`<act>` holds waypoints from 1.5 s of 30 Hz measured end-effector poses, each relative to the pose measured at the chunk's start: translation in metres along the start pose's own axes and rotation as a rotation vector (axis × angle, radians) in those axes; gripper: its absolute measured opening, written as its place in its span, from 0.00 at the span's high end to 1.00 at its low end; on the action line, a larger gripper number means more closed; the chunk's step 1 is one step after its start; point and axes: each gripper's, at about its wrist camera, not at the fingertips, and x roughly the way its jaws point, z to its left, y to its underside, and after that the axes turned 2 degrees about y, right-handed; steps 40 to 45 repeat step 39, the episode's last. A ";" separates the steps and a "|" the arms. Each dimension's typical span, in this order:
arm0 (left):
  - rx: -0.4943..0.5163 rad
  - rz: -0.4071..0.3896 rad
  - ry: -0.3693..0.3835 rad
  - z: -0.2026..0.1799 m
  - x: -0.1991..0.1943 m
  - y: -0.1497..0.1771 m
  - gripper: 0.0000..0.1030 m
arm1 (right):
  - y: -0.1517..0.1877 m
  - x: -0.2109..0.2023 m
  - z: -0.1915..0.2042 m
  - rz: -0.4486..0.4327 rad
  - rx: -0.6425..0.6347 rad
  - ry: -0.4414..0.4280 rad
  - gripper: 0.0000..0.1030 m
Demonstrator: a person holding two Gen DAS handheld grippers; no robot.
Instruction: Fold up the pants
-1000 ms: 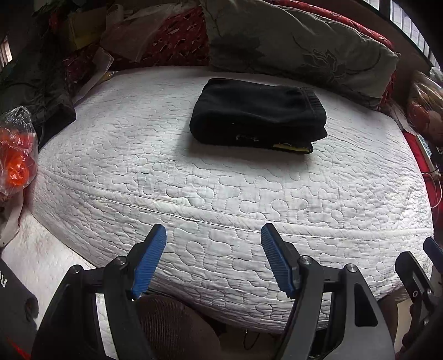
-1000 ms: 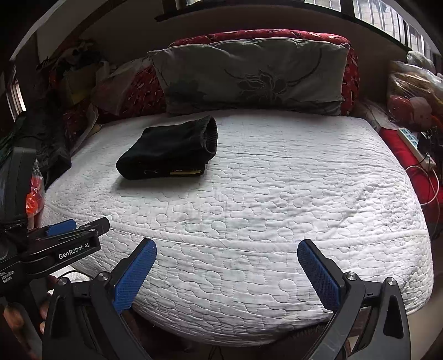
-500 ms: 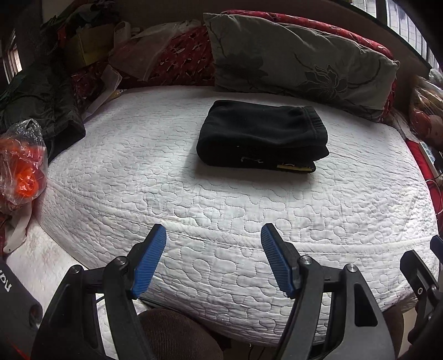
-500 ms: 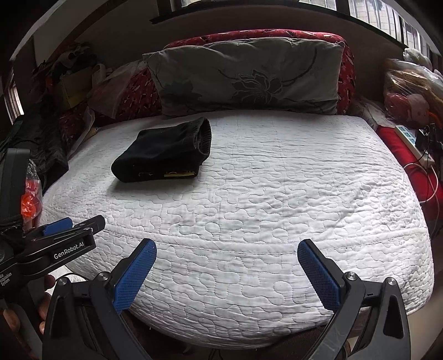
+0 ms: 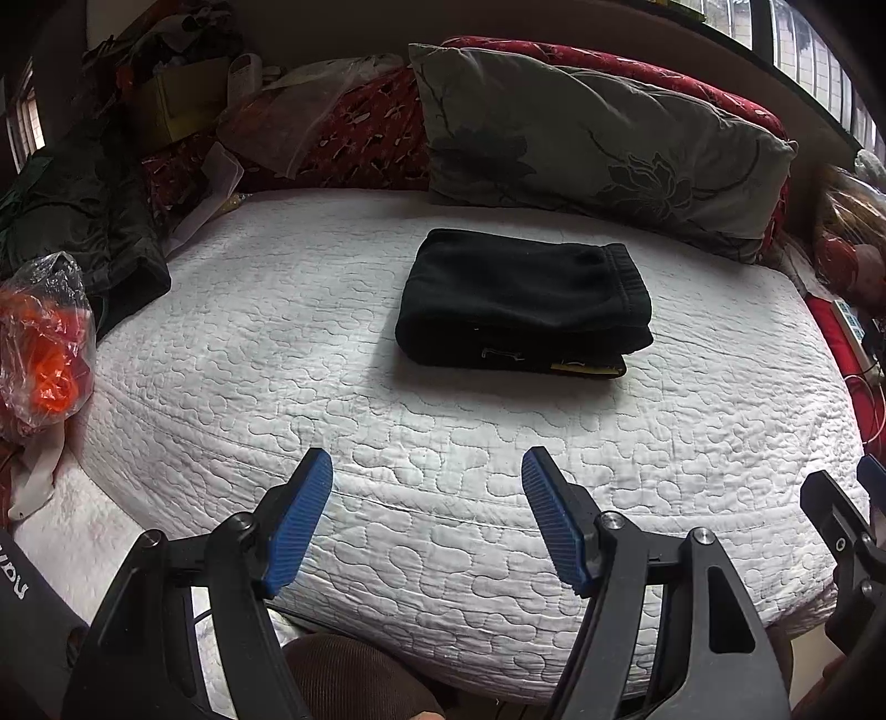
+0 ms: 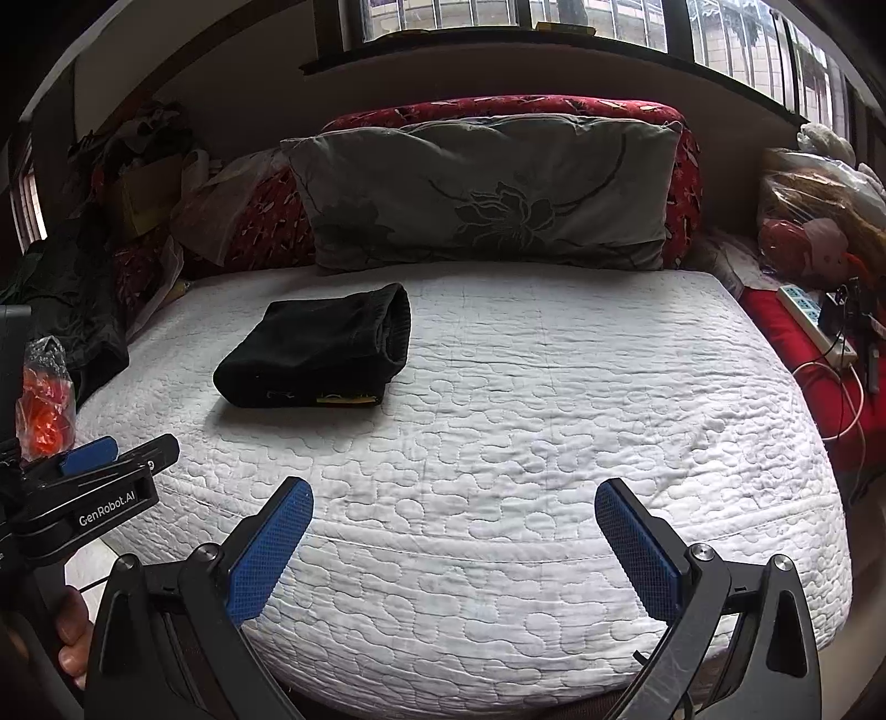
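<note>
Both jaws are wide apart on the left gripper (image 5: pixel 426 465) and right gripper (image 6: pixel 454 495); folded black pants (image 5: pixel 523 302) sit on the white bed (image 5: pixel 277 343)

The pants (image 5: pixel 520 302) looked like matt, soft fleece cloth. The mattress (image 5: pixel 387 443) had a quilted, puckered white cover. Ribbed blue pads (image 5: pixel 296 520) lined matt black plastic fingers.

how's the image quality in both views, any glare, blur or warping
Left wrist view: sharp, heavy fisheye bowing of the white quilted mattress, dark vignetted corners, soft shadow under the folded black pants. Right wrist view: same warping, barred windows overexposed at top, pants crushed to near-featureless black; no motion blur in either.
</note>
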 end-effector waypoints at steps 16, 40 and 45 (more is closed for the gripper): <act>0.020 0.032 0.036 -0.005 0.002 -0.006 0.31 | -0.003 0.017 0.008 0.037 -0.031 -0.007 0.00; 0.023 0.004 0.105 -0.016 -0.011 -0.018 0.25 | -0.002 0.024 -0.003 0.081 0.019 -0.002 0.00; 0.023 0.004 0.105 -0.016 -0.011 -0.018 0.25 | -0.002 0.024 -0.003 0.081 0.019 -0.002 0.00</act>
